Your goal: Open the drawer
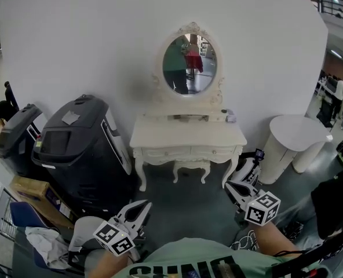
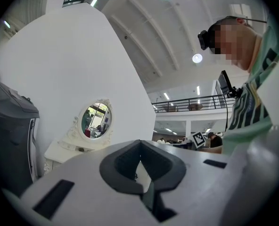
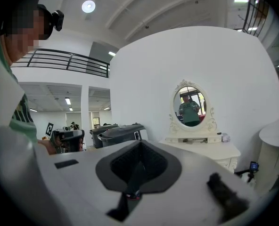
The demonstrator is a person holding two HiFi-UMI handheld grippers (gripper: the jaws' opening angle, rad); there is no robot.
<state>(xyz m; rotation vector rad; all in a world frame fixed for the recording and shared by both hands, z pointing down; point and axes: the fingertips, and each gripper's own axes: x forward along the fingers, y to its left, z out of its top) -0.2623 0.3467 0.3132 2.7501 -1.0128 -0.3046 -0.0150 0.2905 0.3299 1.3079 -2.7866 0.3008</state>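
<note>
At the centre of the head view, a white dressing table (image 1: 186, 135) stands against the wall under an oval mirror (image 1: 189, 63). The drawer (image 1: 213, 152) sits flush in the table's front rail, too small for its handle to be made out. The left gripper (image 1: 138, 212) shows at lower left and the right gripper (image 1: 241, 187) at lower right, both well apart from the table and partly cut off by the frame's bottom edge. A black machine (image 1: 81, 146) fills the left side. In the left gripper view, the left gripper (image 2: 140, 142) has its jaws together on nothing, and its grey body hides the table's front at lower left. In the right gripper view, the right gripper (image 3: 139, 144) is likewise closed and empty. The dressing table (image 3: 210, 149) stands right of centre, with its drawer fronts mostly hidden behind the gripper body.
</note>
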